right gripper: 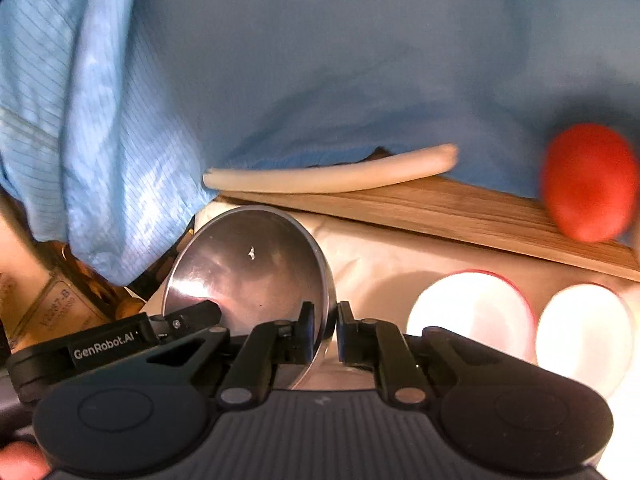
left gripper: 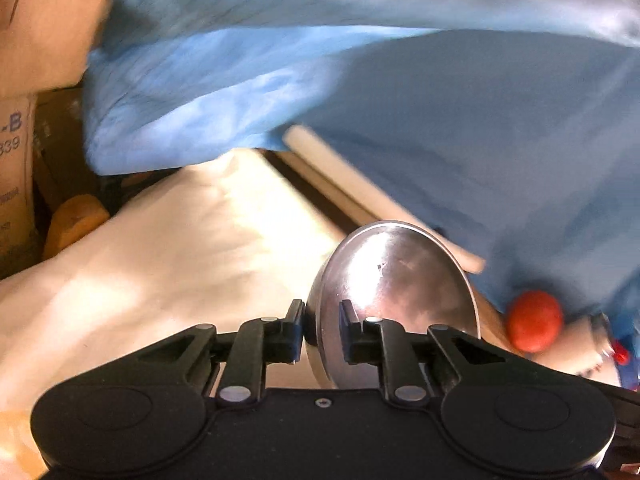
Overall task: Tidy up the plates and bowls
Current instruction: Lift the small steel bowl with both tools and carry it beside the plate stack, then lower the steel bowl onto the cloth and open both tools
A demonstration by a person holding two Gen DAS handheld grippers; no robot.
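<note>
1. Steel plate (left gripper: 394, 300), round and shiny, stands tilted on edge above the white cloth (left gripper: 168, 248); both tools grip its rim.
2. Left gripper (left gripper: 320, 330): in the left wrist view its black jaws are clenched on the near rim of the plate, one finger on each face.
3. Cardboard boxes (left gripper: 16, 184) stand at the far left of that view, beyond the cloth.
4. Blue striped garment (left gripper: 360, 100) of the person fills the upper part of both views. It is blurred.
5. Right gripper (right gripper: 324, 330): in the right wrist view its jaws are pinched on the right rim of the same plate (right gripper: 248, 272). The left gripper (right gripper: 188, 316) shows at the plate's left edge.
6. A pale tube (right gripper: 332, 174) lies along the far edge of a wooden board (right gripper: 440, 208).
7. A red ball (right gripper: 590, 182), blurred, sits at the right end of the board.
8. Two white bowls (right gripper: 472, 312) stand side by side on the cloth, right of the plate and apart from it.
</note>
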